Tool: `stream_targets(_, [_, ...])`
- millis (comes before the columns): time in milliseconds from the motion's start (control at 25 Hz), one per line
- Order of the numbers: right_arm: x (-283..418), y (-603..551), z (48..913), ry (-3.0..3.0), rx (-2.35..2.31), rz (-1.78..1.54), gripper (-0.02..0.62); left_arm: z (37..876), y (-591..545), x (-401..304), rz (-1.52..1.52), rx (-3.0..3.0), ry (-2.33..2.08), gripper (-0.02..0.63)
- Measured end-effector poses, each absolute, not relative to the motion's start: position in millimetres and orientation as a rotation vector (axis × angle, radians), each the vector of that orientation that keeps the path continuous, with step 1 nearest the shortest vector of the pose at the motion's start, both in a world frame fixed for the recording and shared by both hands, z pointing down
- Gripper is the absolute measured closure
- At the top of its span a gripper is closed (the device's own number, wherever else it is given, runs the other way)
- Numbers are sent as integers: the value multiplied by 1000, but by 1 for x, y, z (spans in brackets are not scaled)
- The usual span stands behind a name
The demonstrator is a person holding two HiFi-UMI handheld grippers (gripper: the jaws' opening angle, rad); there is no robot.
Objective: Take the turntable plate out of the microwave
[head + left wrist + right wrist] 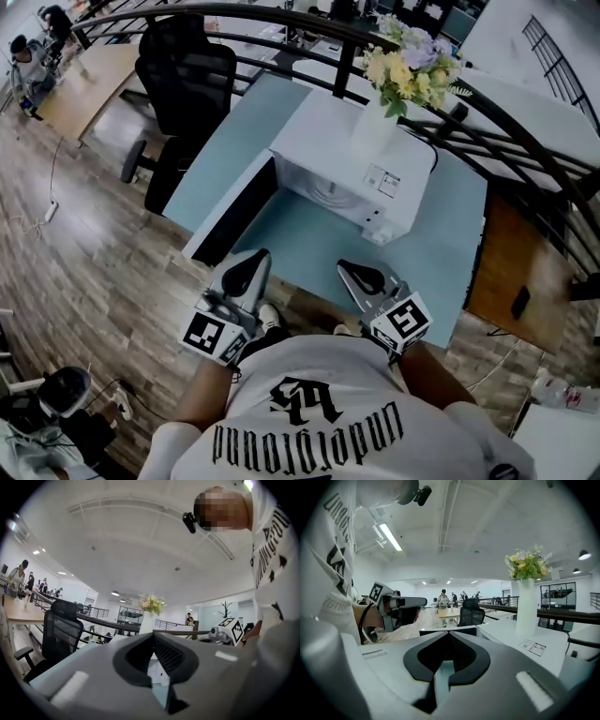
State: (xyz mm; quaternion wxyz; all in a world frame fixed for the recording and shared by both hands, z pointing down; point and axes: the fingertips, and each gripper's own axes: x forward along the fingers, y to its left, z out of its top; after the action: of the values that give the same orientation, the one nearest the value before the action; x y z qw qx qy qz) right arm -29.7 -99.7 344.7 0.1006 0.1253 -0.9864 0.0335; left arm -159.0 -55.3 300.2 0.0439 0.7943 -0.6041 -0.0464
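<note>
Indoors, closed empty left gripper [262, 256] and right gripper [344, 268] face a pale-blue table [309, 234] on wood floor [103, 272].

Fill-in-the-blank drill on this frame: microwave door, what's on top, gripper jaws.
1. The door of the microwave stands ____.
2. The vase on top of the microwave holds ____.
3. The left gripper and right gripper both have their jaws ____.
4. The office chair beyond the desk is coloured ____.
Missing: open; flowers; shut; black.
</note>
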Motion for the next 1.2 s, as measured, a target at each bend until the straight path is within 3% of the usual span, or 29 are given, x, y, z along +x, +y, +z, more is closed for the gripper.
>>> stream_targets(520, [-89, -86, 366, -2848, 665, 184, 592, 307, -70, -213, -126, 2611, -1545, 556])
stream_targets(1200, [-96, -158, 410, -2847, 749, 340, 592, 358, -155, -185, -18, 2663, -1446, 556])
